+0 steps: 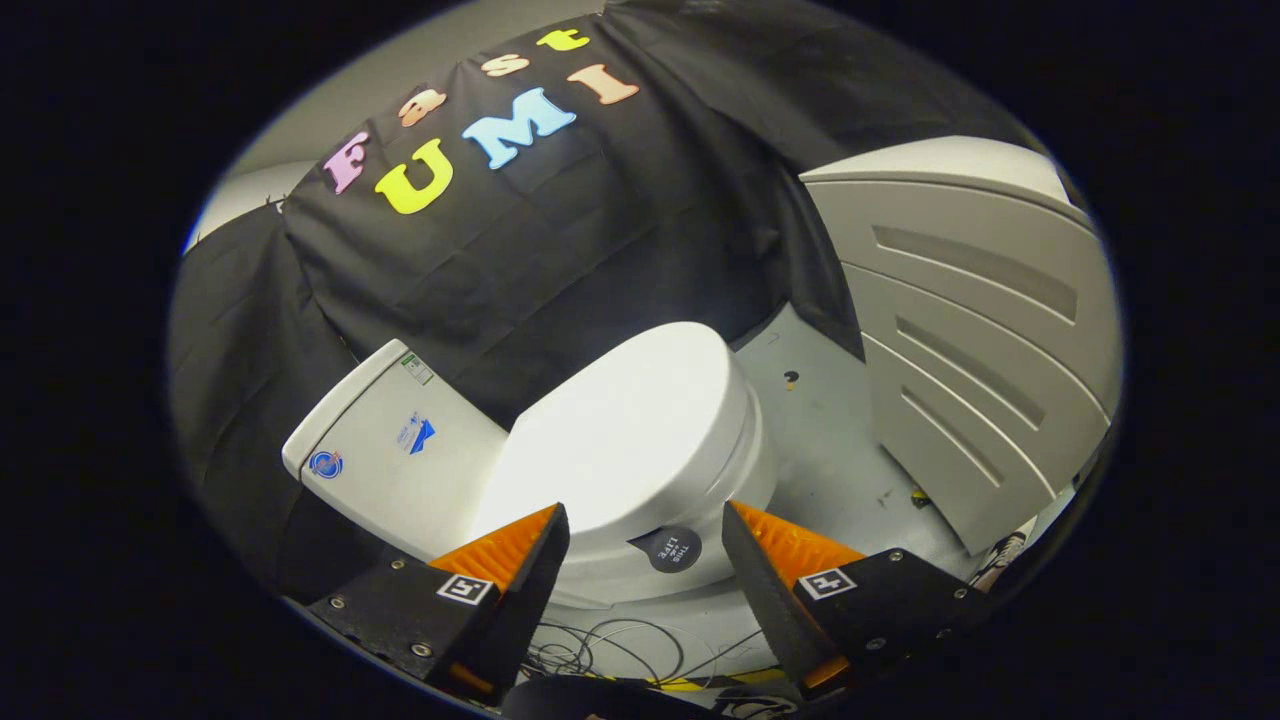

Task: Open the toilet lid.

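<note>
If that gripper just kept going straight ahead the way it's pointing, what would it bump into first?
Most likely the toilet. The gripper is open, and the closed lid lies just ahead between its fingers, so its near edge would probably be met first. Depth is hard to judge through this fisheye view.

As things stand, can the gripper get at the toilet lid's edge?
Probably yes. The gripper is open, and the closed toilet lid lies just ahead between its fingers with nothing between them; the loose cables lie lower, beneath the fingers.
</note>
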